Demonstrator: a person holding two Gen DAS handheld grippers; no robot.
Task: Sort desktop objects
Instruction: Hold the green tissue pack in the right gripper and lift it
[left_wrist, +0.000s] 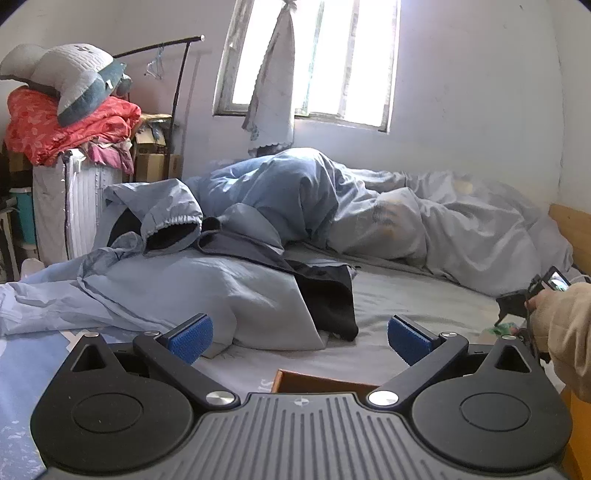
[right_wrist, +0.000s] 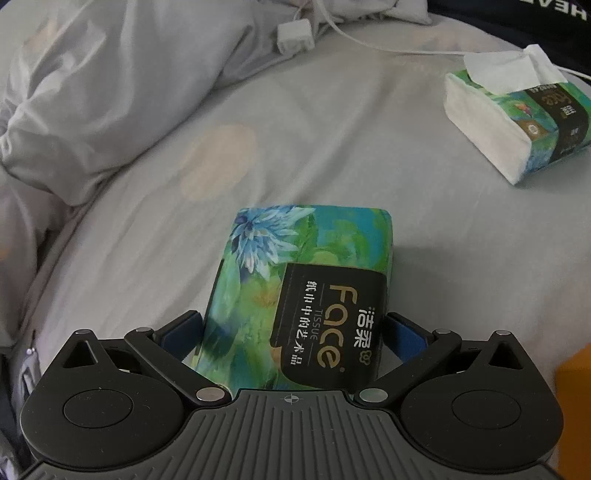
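"Face TISSUE" pack (right_wrist: 306, 295) in right tool (right_wrist: 295, 332)

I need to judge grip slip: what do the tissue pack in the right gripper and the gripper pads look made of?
The tissue pack looks wrapped in thin printed plastic film, faintly glossy, soft underneath. The right gripper has blue pads, mostly hidden here; the left gripper's matching pad shows fine ribbing, probably rubber.
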